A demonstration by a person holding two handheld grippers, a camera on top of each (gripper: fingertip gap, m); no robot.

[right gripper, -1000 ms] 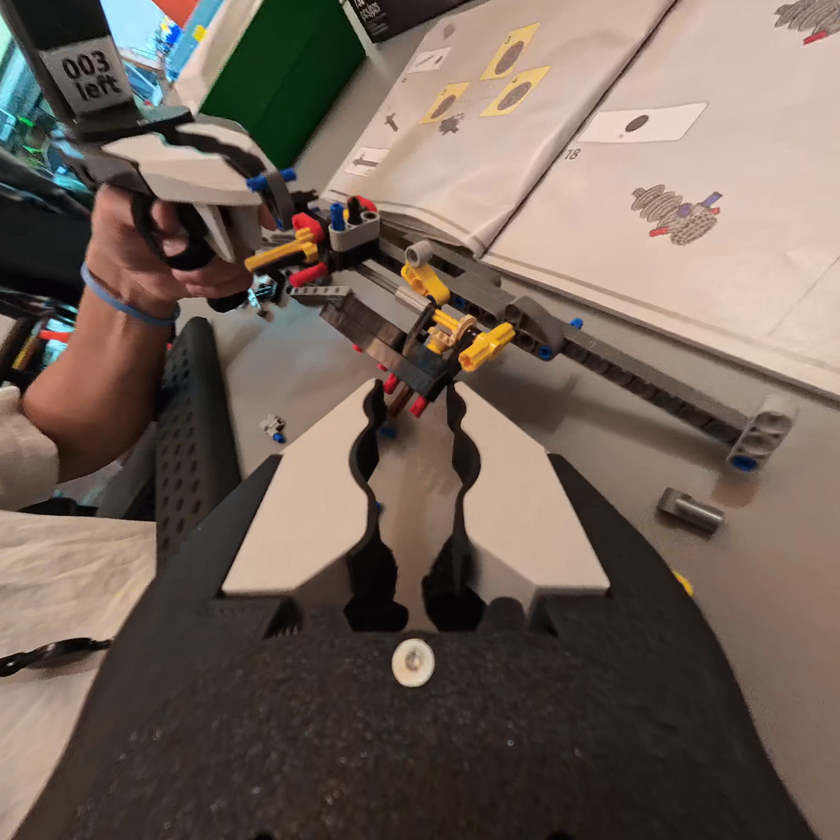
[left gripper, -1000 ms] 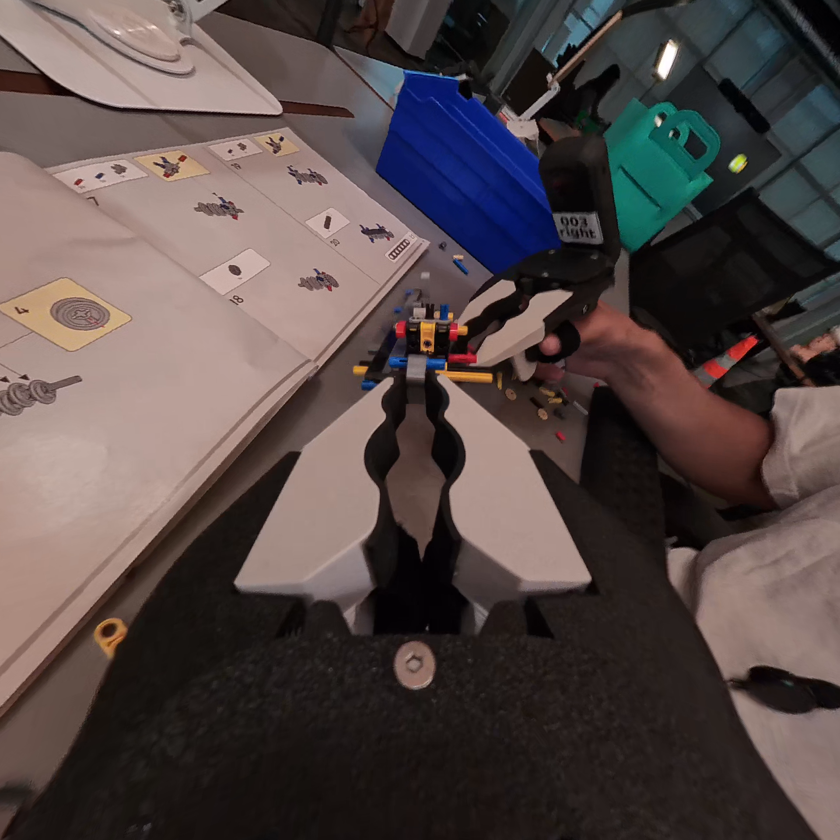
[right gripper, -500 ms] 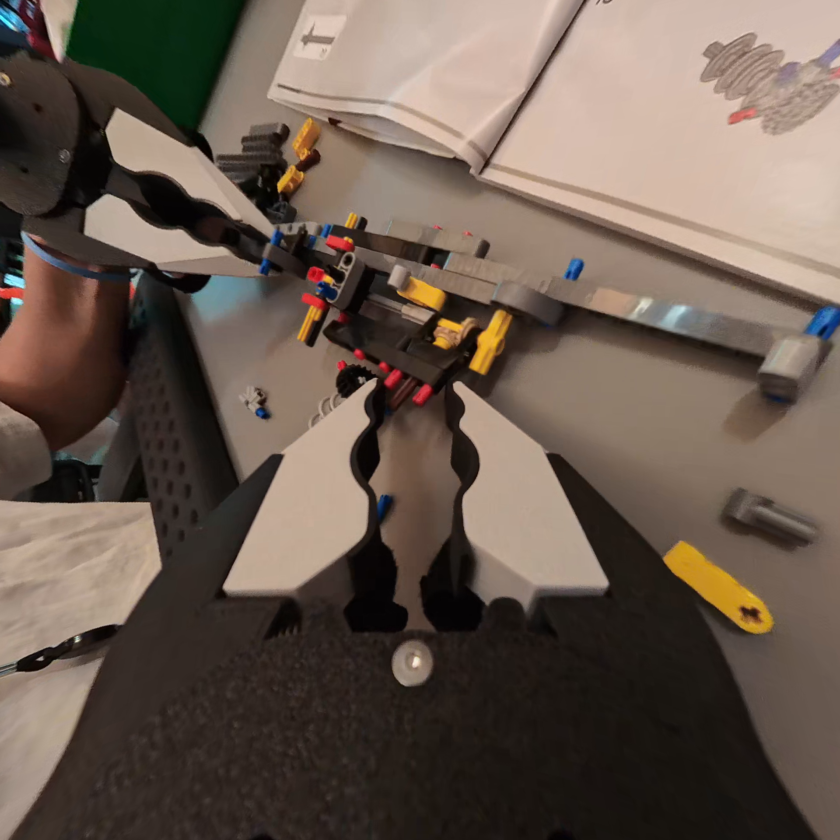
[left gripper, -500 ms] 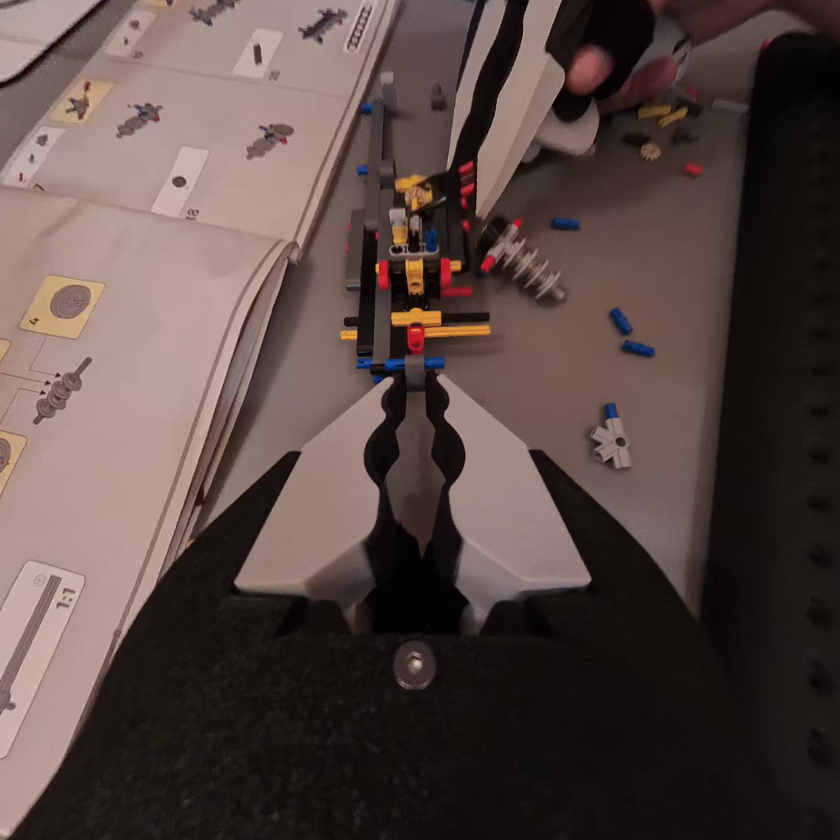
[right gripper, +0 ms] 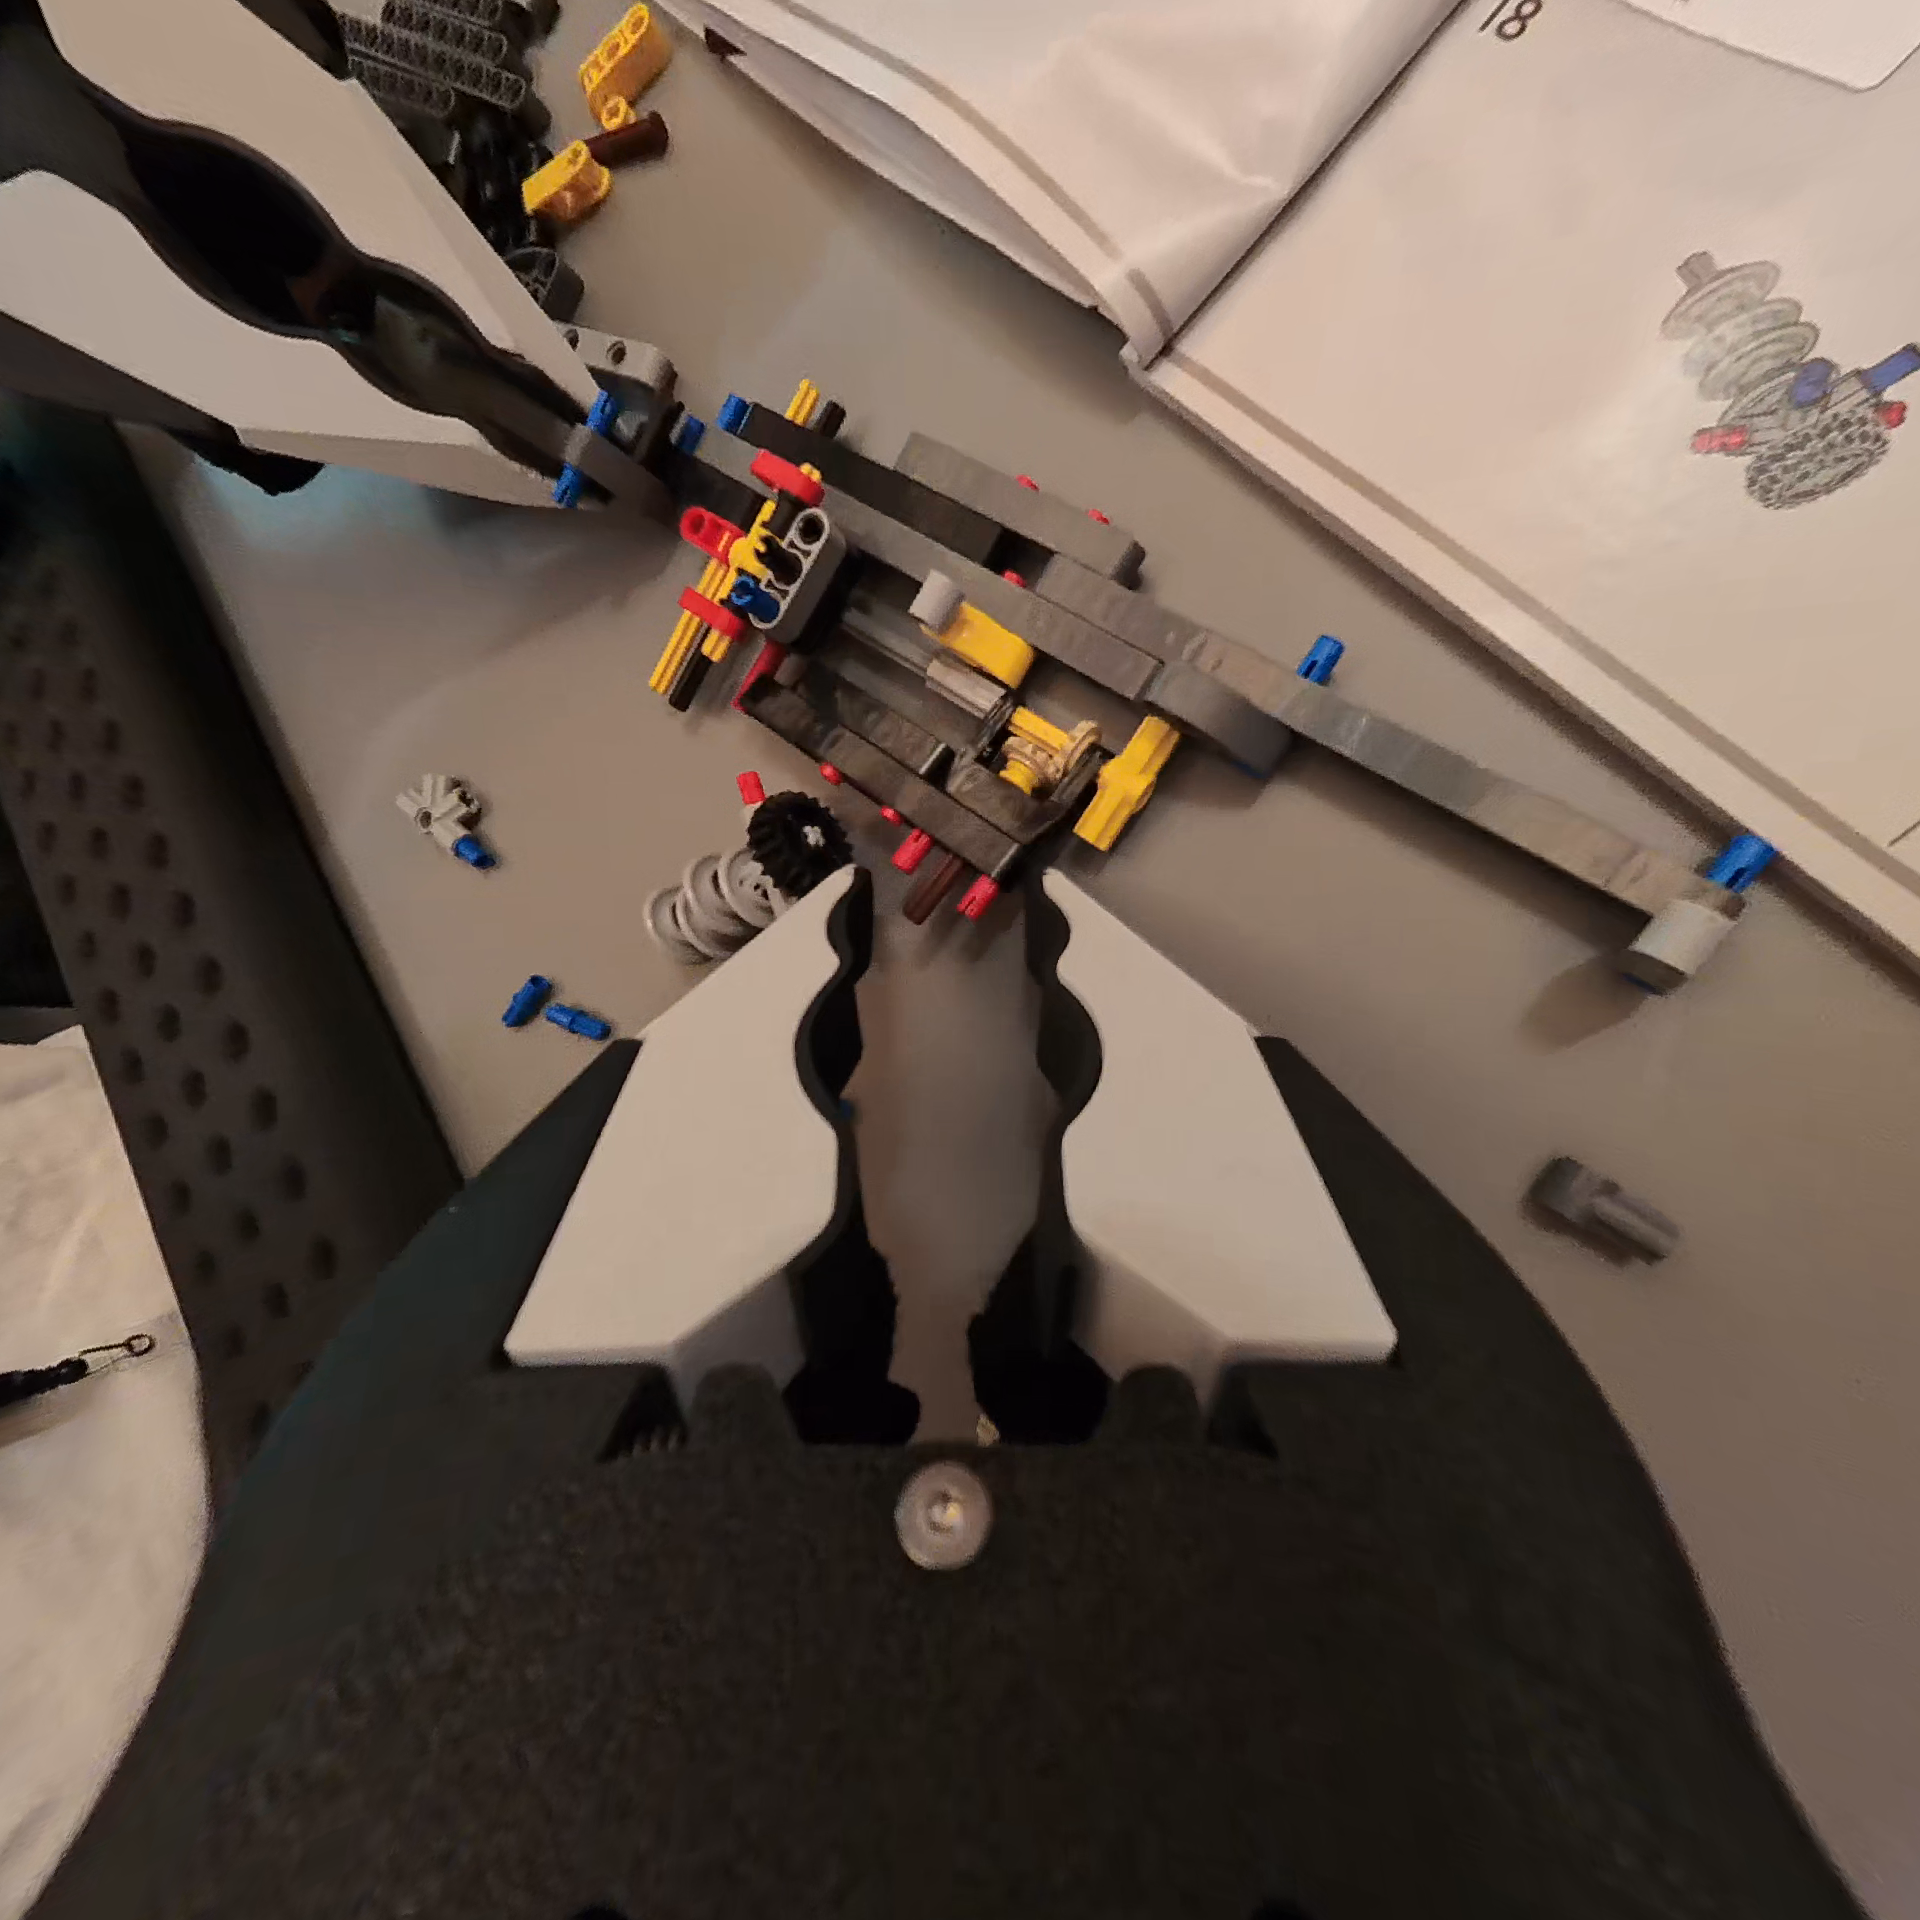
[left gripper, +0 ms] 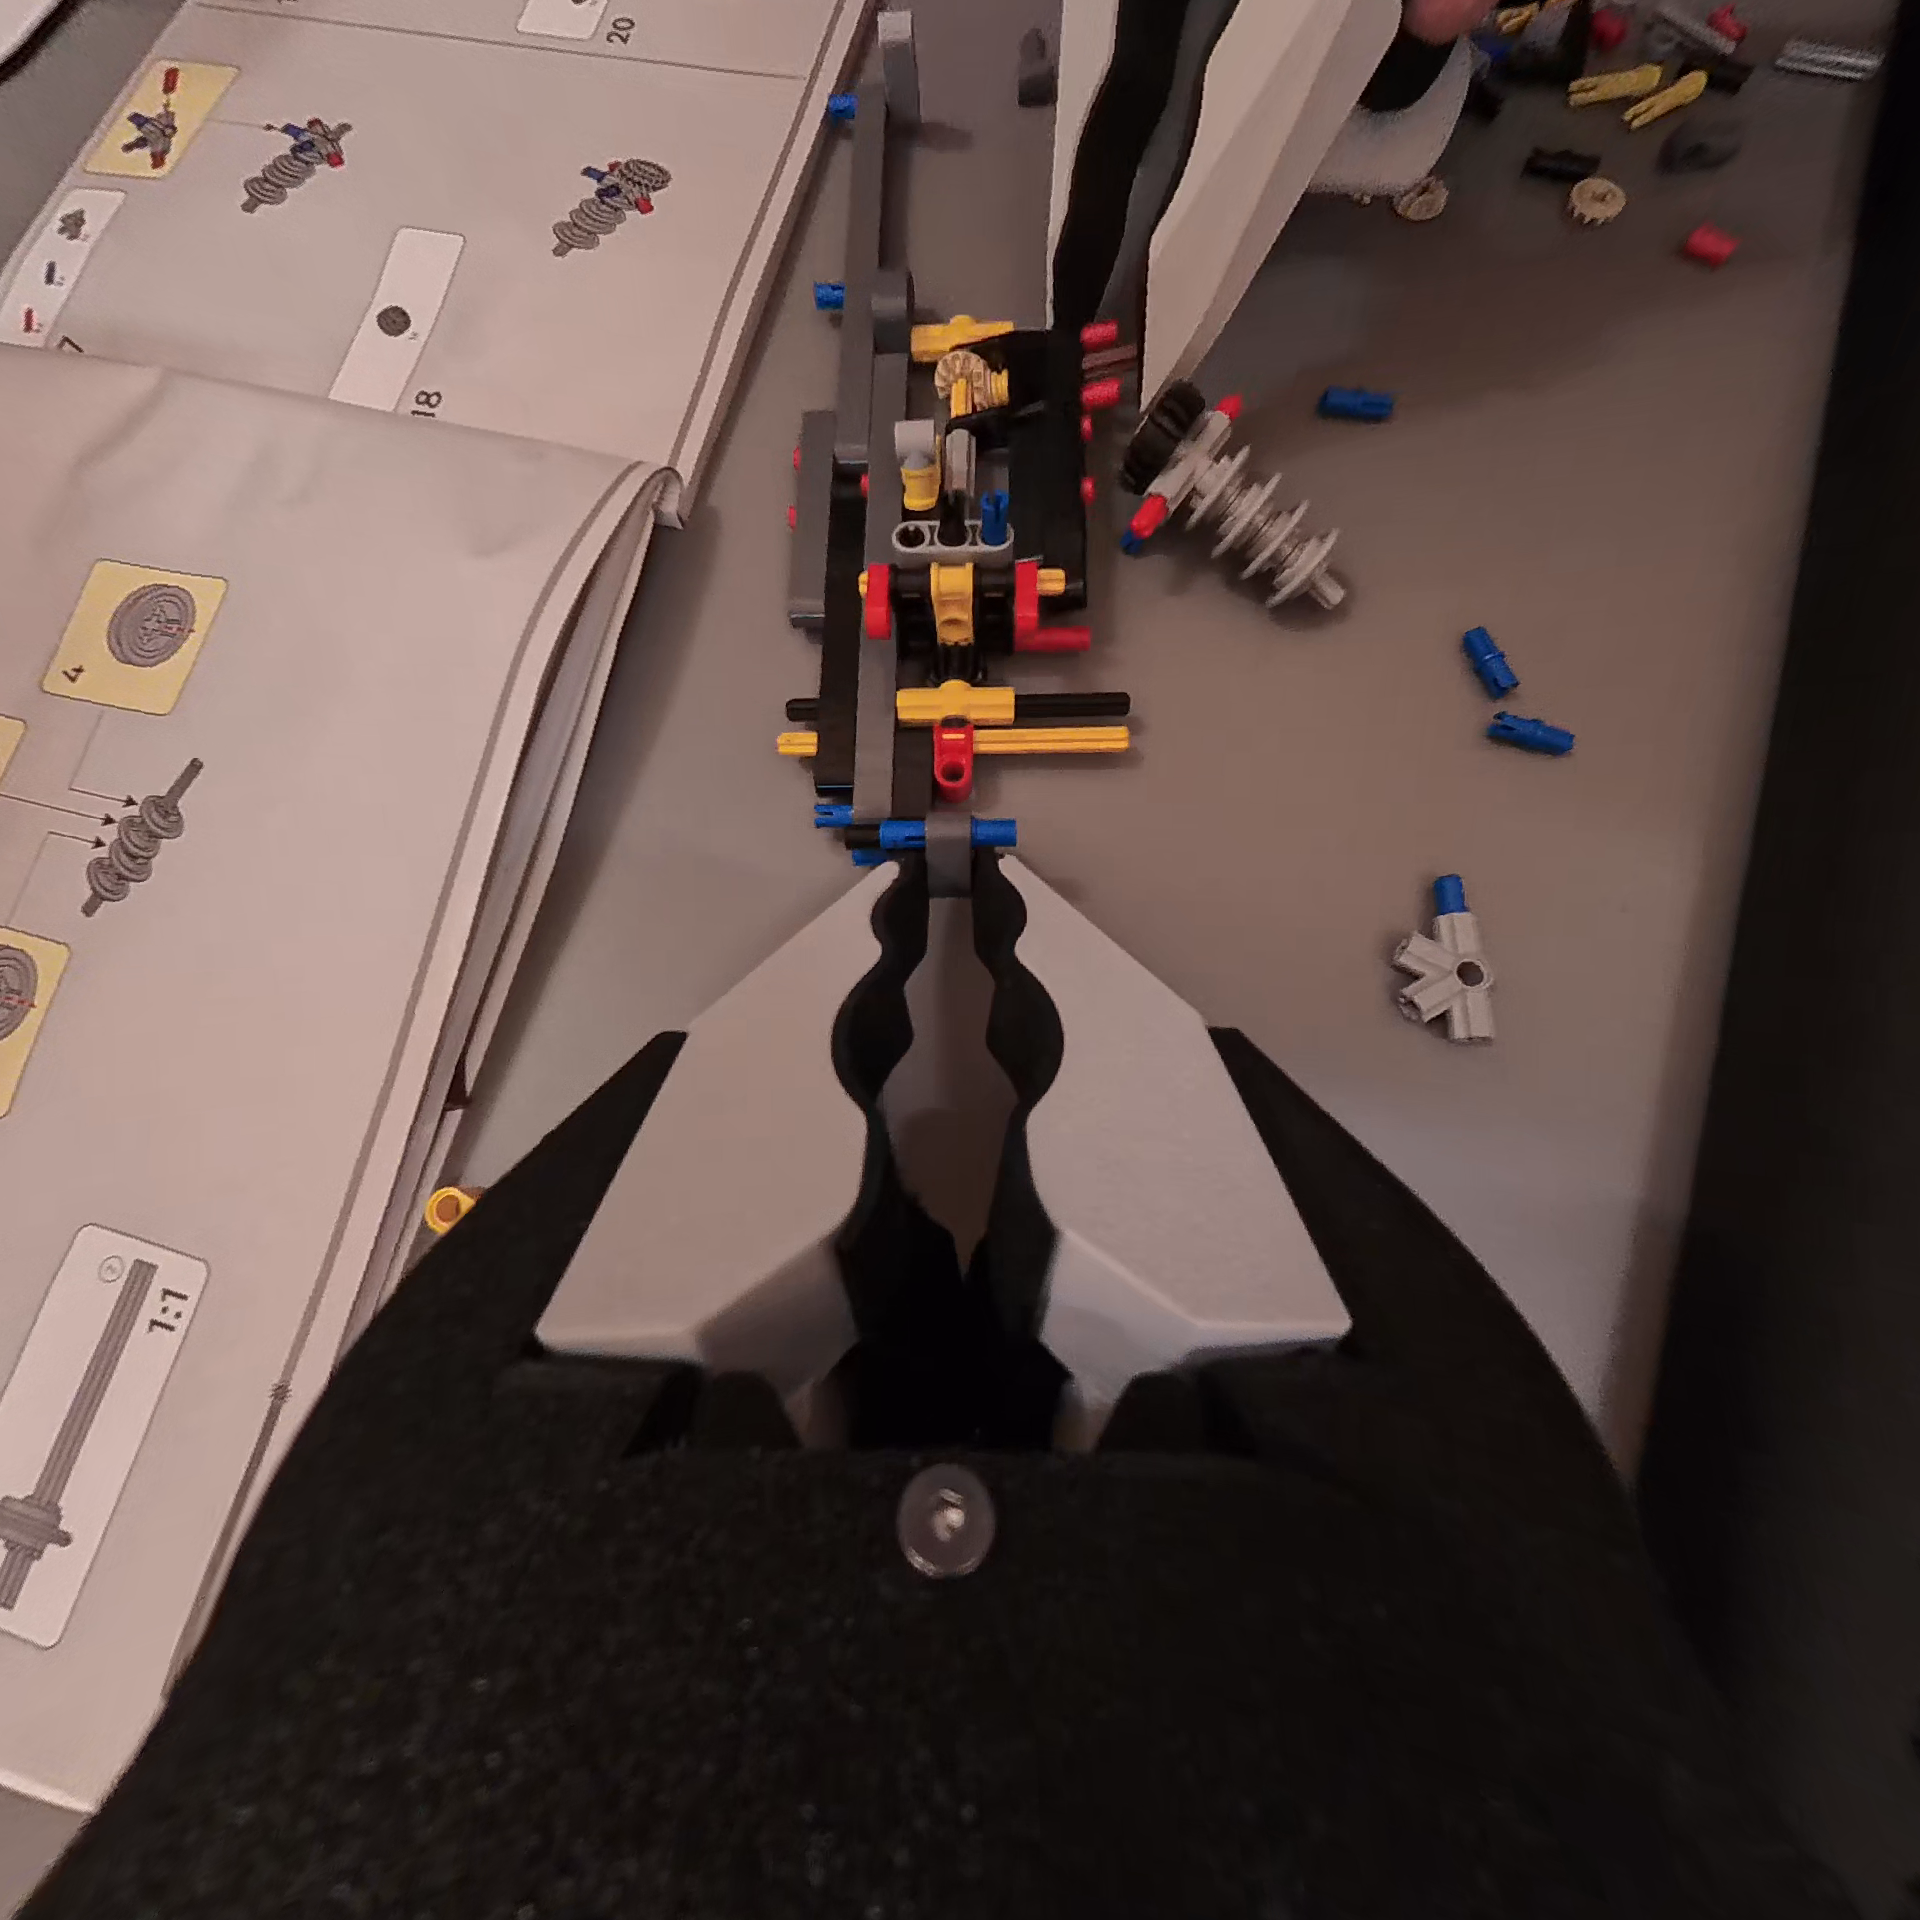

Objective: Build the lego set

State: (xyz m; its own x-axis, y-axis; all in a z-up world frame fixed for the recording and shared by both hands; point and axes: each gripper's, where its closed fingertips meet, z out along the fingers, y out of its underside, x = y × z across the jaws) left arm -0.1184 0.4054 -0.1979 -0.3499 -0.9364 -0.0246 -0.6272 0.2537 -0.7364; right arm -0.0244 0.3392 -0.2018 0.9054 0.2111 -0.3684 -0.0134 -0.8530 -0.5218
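Gripping a grey connector at the near end of the lego assembly point(left gripper: 935, 582), the left gripper point(left gripper: 948, 868) is clenching it between its fingertips. The assembly is lying on the grey table point(left gripper: 1299, 831), alongside the edge of the open instruction booklet point(left gripper: 343, 644). Beyond, the right gripper point(right gripper: 948, 899) is hovering unclenched at the assembly's side, beside a grey gear stack point(left gripper: 1236, 509).

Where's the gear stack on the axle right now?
In the left wrist view the gear stack lies on the table, right of the lego assembly, just past the right gripper.
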